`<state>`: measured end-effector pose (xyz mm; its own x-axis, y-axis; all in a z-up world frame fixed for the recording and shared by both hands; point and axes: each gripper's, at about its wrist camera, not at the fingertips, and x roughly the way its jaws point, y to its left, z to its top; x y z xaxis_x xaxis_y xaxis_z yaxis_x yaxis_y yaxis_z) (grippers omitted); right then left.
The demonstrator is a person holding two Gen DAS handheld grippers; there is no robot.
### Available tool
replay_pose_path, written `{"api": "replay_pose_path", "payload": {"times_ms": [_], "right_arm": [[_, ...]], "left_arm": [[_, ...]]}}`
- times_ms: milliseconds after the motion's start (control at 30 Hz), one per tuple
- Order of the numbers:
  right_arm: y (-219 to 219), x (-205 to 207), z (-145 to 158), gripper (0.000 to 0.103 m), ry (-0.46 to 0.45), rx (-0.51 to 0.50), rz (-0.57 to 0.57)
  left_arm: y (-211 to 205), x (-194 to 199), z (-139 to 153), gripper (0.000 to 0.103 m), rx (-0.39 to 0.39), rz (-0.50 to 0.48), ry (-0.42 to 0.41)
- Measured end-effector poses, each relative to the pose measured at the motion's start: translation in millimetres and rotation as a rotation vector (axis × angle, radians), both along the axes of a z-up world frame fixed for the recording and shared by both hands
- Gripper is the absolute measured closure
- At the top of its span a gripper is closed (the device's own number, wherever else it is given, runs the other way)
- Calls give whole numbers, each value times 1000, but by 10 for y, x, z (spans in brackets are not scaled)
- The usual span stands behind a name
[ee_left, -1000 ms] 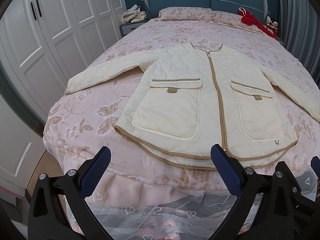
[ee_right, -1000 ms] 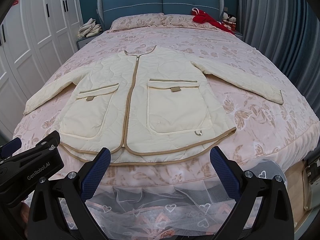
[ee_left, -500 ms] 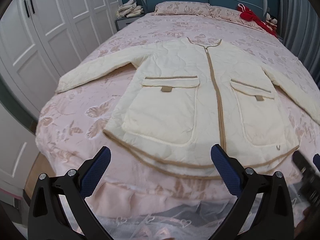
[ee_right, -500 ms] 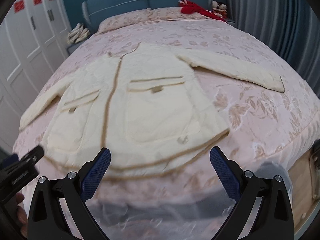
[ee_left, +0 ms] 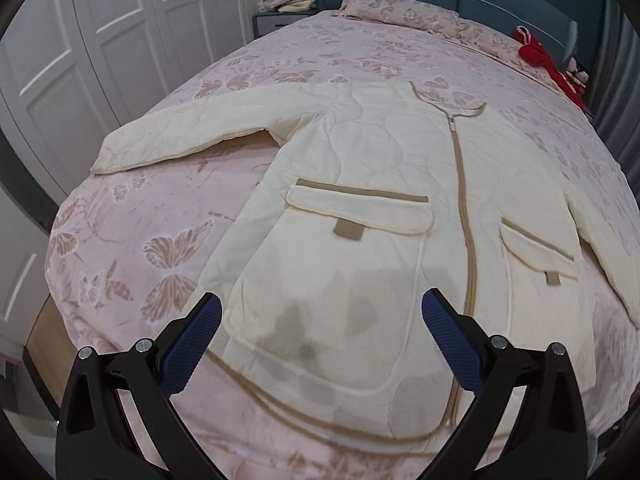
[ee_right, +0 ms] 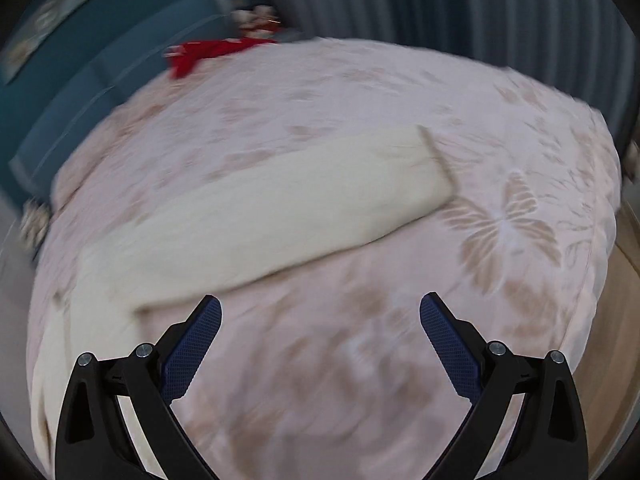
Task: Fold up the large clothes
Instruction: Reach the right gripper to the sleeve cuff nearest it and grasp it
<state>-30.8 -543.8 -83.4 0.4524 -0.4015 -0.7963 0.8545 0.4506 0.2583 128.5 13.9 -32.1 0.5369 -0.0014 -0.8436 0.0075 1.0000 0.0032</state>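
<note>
Left wrist view: left tongs (ee_left: 318,330) spread wide and empty, poised over the lower left front of the cream jacket (ee_left: 360,216), near its tan-trimmed hem by the foot edge of the bed (ee_left: 132,216). Jacket spread flat, face up, zip closed, left sleeve (ee_left: 188,136) stretched out toward the bed's left edge, flap pocket (ee_left: 356,208) just ahead of the blue pads. Red garment (ee_left: 536,52) far off by the headboard.

Right wrist view, blurred by motion: right tongs (ee_right: 320,330) likewise wide apart, gripping nothing, above bare bedspread (ee_right: 500,240) near the bed's right edge. Right sleeve (ee_right: 300,200) lying straight ahead, cuff end pointing toward that edge, clear of the pads.

Judged as the opening step, nothing folded yet: approach to the sleeves. Next move probably calls for lowering onto a cuff or sleeve edge, pinching only the sleeve's fabric and not the bedspread beneath, then carrying it inward across the jacket's front.
</note>
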Motion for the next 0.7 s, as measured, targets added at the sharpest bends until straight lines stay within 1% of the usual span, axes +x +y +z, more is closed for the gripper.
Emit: {"api": "replay_pose_path", "payload": {"times_ms": [100,267,300,333,367,400,433,467,500,533,567,600,633,667,700], "right_arm": [[-491,-22,-217,5,2,54,-78],[-928,-48,-490,5,-40,134,-173],[-994,-50,-549,8,-54,153,-190],[-1045,-46,-590,14,-69,171,-204],[-1084,-27,-616,17,-84,182,-215],[-1114,2,-620,30,-102,182,-220],[-1131,51,-608,51,-118,181,-214],[-1155,135,-581,64,-122,184,-200],[-1147,207,-547,88,-129,185,-187],[-1150,286,-480,90,-148,176,-175],[-1128,363,-380,91,-171,157,-162],[-1047,487,-182,91,-215,125,-124],[-956,617,-13,91,-249,101,-77],[-762,842,249,91,-281,61,9],[-600,1008,416,91,-293,34,75]], "left_arm": [[-23,168,-86,5,12,21,17],[-103,370,-236,5,30,30,59],[-115,401,-259,5,33,30,63],[-135,431,-286,5,33,27,66],[-137,453,-301,5,33,24,66],[-150,481,-321,5,33,20,68],[-158,506,-334,5,31,16,69],[-168,529,-349,5,27,8,71],[-177,552,-360,5,26,3,71],[-184,582,-365,5,22,-3,70],[-184,600,-362,5,20,-9,66],[-178,619,-356,5,17,-12,61],[-168,635,-346,5,14,-14,55],[-151,656,-327,5,8,-14,46],[-131,676,-308,5,0,-13,38]]}}
